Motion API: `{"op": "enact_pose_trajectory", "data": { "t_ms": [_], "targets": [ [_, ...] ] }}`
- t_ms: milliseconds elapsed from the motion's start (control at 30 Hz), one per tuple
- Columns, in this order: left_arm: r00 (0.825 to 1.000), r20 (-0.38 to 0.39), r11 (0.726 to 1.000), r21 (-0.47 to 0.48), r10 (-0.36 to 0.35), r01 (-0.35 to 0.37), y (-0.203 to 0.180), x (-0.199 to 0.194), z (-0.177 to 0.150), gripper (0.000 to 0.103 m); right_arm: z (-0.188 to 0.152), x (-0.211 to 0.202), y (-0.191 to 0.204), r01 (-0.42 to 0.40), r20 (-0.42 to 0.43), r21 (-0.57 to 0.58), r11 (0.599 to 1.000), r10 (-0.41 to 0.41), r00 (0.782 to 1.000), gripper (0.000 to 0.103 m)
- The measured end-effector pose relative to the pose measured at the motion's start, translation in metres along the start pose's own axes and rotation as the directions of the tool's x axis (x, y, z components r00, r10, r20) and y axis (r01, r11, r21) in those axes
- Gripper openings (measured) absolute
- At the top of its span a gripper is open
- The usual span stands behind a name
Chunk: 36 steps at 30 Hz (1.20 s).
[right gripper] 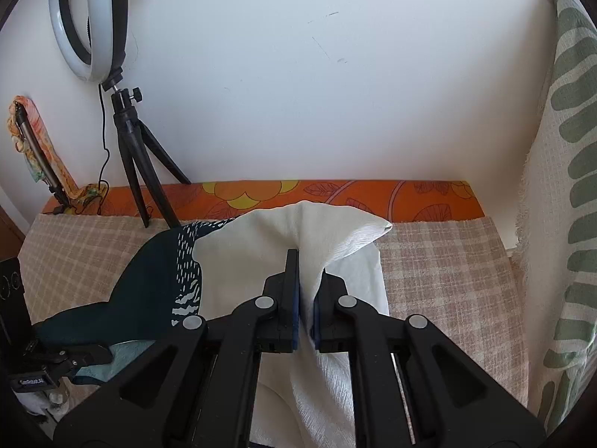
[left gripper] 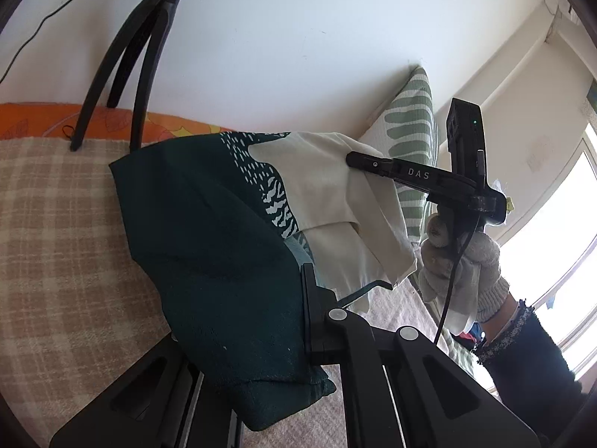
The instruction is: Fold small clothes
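Right wrist: right gripper (right gripper: 306,280) clamped on cloth (right gripper: 261,257) white end; left gripper (left gripper: 291,298) clamped on green end, 9 o'clock.

Under my fingers is a bed covered by a beige checked blanket (right gripper: 440,261). Along its far edge, against the white wall, runs an orange flowered sheet (right gripper: 335,196). Near the far left corner a black tripod (right gripper: 140,156) stands with its feet on the blanket and the orange strip. The garment, dark green at one end and cream (right gripper: 238,261) at the other, lies partly on the blanket's middle. A fern-patterned pillow (left gripper: 410,130) leans at the right edge.
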<state>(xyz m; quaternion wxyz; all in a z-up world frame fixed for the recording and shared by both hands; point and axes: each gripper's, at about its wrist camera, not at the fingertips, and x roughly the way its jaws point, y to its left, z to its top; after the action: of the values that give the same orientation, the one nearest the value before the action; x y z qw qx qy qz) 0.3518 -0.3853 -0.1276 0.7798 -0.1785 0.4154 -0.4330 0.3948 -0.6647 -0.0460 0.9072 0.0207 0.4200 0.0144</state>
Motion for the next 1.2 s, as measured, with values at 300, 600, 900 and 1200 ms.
{"op": "enact_pose_trajectory", "data": {
  "t_ms": [300, 600, 900, 1200],
  "targets": [
    [0.991, -0.116, 0.997, 0.052, 0.063, -0.058, -0.002, -0.004, -0.018, 0.026, -0.020, 0.015, -0.049, 0.200, -0.095, 0.092, 0.976, -0.191, 0.977, 0.073],
    [0.976, -0.142, 0.986, 0.069, 0.163, -0.155, 0.004, -0.027, -0.022, 0.063, -0.035, -0.014, -0.057, 0.195, -0.034, 0.148, 0.969, -0.193, 0.981, 0.073],
    [0.974, -0.096, 0.970, 0.149, 0.207, -0.192, -0.023, -0.065, -0.026, 0.063, -0.037, -0.061, -0.032, 0.192, 0.019, 0.142, 0.971, -0.197, 0.980, 0.073],
    [0.974, -0.026, 0.957, 0.191, 0.227, -0.218, -0.054, -0.126, -0.036, 0.064, -0.046, -0.127, 0.014, 0.199, 0.075, 0.120, 0.973, -0.209, 0.975, 0.074]
  ]
}}
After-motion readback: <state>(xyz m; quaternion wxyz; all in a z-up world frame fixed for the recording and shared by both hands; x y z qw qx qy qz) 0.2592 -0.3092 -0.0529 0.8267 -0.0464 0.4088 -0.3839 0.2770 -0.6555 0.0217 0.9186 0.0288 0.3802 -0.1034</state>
